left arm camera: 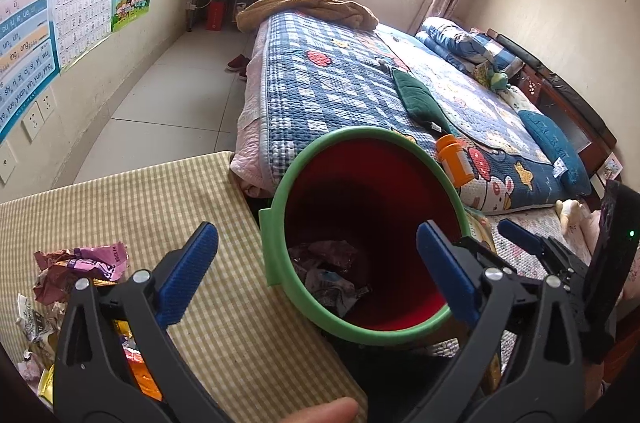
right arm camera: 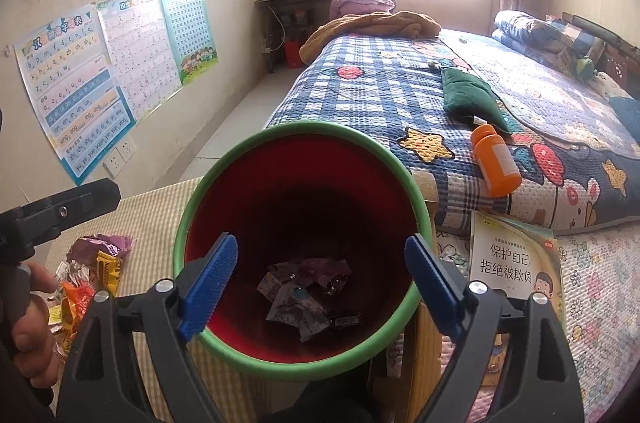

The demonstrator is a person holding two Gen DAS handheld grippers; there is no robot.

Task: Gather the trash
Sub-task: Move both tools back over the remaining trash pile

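One bed covered by a quilted blue-and-white checked bedspread (right arm camera: 384, 91) with cartoon appliqués fills the right and centre of both views. Below it, at lower left, lies one table under a woven yellow-green gingham cloth (left arm camera: 132, 207). Three glossy paper learning charts (right arm camera: 116, 71) hang on the left wall.

One round bin, red plastic inside with a smooth green rim (right arm camera: 304, 255), sits at lower centre of both views, at the table's edge beside the bed. At its bottom lies a small heap of crumpled grey, pink and dark foil wrappers (right arm camera: 308, 299); their exact number cannot be told.

A second pile of crinkled wrappers in pink, purple, orange and yellow (left arm camera: 80, 263) rests on the gingham cloth at lower left, well apart from the bin's mouth.

One thin paperback children's book with printed Chinese characters (right arm camera: 516, 263) lies at lower right. One dark green padded fabric pouch (right arm camera: 472, 99) and one cylindrical orange plastic bottle (right arm camera: 496, 159) lie on the bedspread, near each other.

The left gripper (left arm camera: 316, 275), black with ribbed blue pads, has its jaws spread wide and holds nothing. The right gripper (right arm camera: 320, 287), of the same build, is likewise spread wide and empty above the bin's opening.
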